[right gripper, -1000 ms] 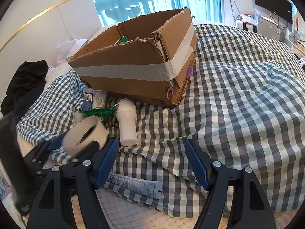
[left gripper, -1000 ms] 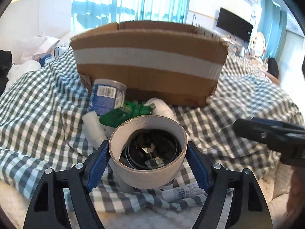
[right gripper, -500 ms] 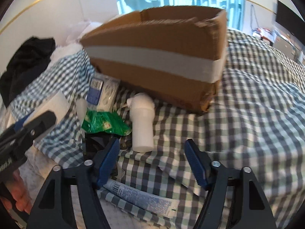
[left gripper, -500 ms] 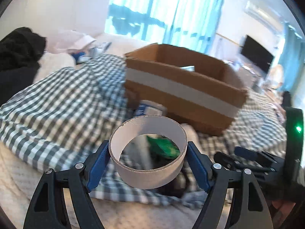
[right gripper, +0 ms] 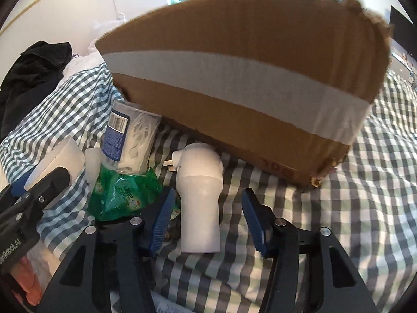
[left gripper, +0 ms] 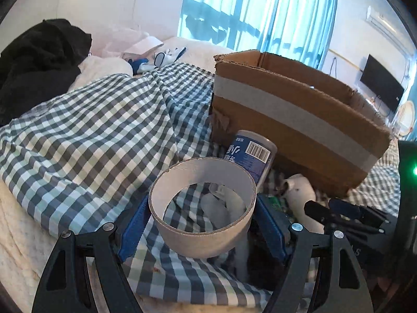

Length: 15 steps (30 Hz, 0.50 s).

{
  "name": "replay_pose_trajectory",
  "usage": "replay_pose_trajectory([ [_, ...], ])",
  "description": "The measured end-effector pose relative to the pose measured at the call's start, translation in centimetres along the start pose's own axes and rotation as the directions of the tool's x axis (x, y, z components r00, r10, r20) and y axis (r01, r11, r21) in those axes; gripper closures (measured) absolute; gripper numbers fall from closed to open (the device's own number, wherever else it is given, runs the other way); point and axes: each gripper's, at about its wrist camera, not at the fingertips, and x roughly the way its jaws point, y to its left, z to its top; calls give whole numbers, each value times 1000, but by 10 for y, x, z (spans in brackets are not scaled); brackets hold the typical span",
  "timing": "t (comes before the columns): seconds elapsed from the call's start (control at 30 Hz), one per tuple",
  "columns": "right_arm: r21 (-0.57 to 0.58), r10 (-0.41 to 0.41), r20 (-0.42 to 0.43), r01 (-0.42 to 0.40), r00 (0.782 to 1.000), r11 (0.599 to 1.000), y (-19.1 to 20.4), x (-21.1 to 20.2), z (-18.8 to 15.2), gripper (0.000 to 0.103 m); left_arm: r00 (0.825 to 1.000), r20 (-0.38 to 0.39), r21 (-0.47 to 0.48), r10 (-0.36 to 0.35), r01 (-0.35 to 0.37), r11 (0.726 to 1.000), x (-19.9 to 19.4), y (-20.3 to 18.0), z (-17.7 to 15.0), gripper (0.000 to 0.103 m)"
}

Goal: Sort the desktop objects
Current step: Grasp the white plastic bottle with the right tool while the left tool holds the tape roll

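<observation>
Sorting is partway done, I think: some things lie loose on the bed and the big brown cardboard box with a white tape stripe (left gripper: 299,120) waits behind them.

From the left wrist view, the left claw (left gripper: 202,217) pinches a wide cardboard tape ring with a white outside (left gripper: 202,208) between its blue pads (left gripper: 134,221). The ring is up off the blue and white checked bed cover (left gripper: 86,130), in front of the box. A blue tub with a barcode label (left gripper: 250,154) lies at the foot of the box. The next move for this hand, I guess, is to carry the ring over the box's near wall and let go. A black pile of clothes (left gripper: 36,60) sits at the far left edge of the bed. Blue curtains (left gripper: 260,13) hang at the window, and a dark flat screen (left gripper: 380,83) is on the far wall.

From the right wrist view, the right claw (right gripper: 206,221) is closing around a white plastic bottle with a round cap (right gripper: 199,198). The bottle lies on the cover just in front of the box, between the pads, but they do not press it yet. A crinkly green packet (right gripper: 122,195) lies just to its left. This hand needs to squeeze the bottle's body gently so it does not slip.
</observation>
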Motion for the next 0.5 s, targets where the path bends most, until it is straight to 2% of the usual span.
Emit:
replay_pose_trajectory([
  [0.1,-3,2,-16,-2,1000,1000,0,8,-1,54,1000,10,9,14,-14,1000,5,-3,0,23],
  [0.3,-2,21,-31,-21,999,1000,0,20,1,55,998,33,14,55,-55,998,9,-3,2,23],
  [0.37,0,26,-46,-26,999,1000,-1,25,1,60,998,34,7,58,-58,998,10,-1,2,23],
  [0.5,-20,11,-54,-12,998,1000,4,27,0,61,998,33,-7,55,-55,998,9,2,2,23],
])
